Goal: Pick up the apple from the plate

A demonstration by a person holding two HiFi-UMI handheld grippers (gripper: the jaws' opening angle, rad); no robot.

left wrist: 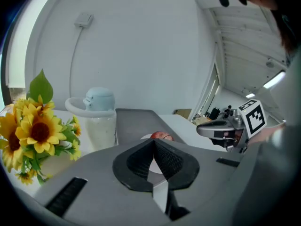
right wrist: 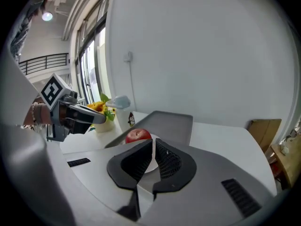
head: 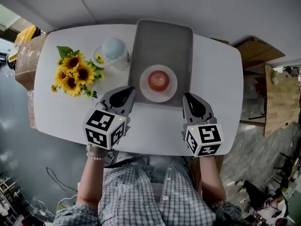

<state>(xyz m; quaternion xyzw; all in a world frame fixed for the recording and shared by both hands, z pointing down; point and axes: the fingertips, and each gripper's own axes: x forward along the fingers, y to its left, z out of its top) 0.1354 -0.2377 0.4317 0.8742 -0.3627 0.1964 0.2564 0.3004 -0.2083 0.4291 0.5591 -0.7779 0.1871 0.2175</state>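
I hold my left gripper and my right gripper low over the near side of the white tabletop, one on each side of the plate. That way the apple is right between them, just in front, and I think either one could get to it. The red apple sits in the middle of the small white plate. The plate rests on the near end of a gray tray, so the apple can't roll off. My left fingers are pressed together with nothing in them. My right fingers are almost together too, with only a thin crack between them, and nothing in them. I think I must open one pair wide before I can grab the apple. I count one apple, one plate, one tray and two grippers. Off to my left are one bunch of sunflowers and one cup, out of the way.
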